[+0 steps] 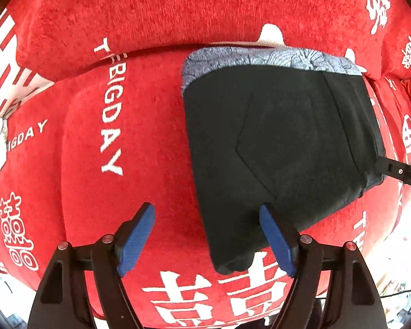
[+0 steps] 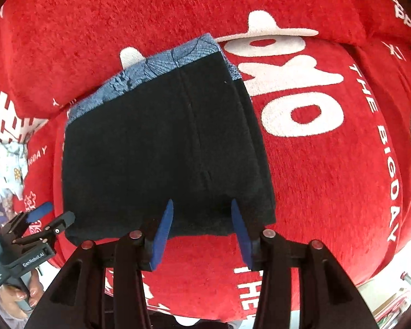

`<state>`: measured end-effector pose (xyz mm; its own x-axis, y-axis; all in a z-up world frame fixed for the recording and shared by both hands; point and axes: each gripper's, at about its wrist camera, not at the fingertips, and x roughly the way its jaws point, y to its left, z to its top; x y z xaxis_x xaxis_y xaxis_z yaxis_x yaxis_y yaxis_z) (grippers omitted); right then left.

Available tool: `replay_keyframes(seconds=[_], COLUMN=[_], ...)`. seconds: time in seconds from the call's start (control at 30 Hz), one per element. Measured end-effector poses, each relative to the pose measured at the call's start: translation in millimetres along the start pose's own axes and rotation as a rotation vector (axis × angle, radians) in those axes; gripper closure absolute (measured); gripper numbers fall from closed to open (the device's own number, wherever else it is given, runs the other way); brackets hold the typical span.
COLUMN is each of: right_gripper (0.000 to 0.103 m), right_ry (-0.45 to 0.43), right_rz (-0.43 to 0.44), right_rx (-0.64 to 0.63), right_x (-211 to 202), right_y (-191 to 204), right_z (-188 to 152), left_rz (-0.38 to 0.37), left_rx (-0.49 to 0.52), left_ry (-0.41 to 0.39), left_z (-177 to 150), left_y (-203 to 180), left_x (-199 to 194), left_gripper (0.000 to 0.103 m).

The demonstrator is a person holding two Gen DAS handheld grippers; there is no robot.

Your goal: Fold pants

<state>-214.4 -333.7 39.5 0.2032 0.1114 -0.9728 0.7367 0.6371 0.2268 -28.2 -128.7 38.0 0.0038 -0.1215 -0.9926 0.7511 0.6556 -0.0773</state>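
Red sofa cover (image 1: 156, 148); folded pants (image 1: 282, 142) flat. Left claw (image 1: 207, 235) wide, right claw (image 2: 202, 230) wide, both hovering empty.

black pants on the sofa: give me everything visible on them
The black pants lie folded into a compact, flat rectangle on the red sofa cover. Dark matte fabric, stitched seams and a pocket outline visible. They rest atop a blue-grey patterned cloth showing along the far edge. Both tools are open and hold nothing.
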Motion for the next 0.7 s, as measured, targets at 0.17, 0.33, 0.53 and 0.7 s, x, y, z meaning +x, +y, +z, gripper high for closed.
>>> replay_keyframes(seconds=[0.17,0.33,0.53,0.7], right_gripper=[0.041,0.036,0.036,0.079], right_ry=[-0.057,-0.097,-0.095,0.035], right_rz=[0.05,0.083,0.206,0.234], right_rx=[0.022,0.001,0.055,0.064], right_x=[-19,-22,1,37], right_y=[-1,-11,-33,-41], right_z=[12,48,113,149], left_rz=[-0.071,-0.127,-0.094,-0.076], left_rx=[-0.035,-0.122,-0.149,-0.217], left_ry=[-0.079,-0.077,-0.07,-0.053], left_z=[25,62,92,94], left_y=[29,50,42,47], left_x=[-9,4,27,42], left_gripper=[0.024,0.024,0.024,0.012])
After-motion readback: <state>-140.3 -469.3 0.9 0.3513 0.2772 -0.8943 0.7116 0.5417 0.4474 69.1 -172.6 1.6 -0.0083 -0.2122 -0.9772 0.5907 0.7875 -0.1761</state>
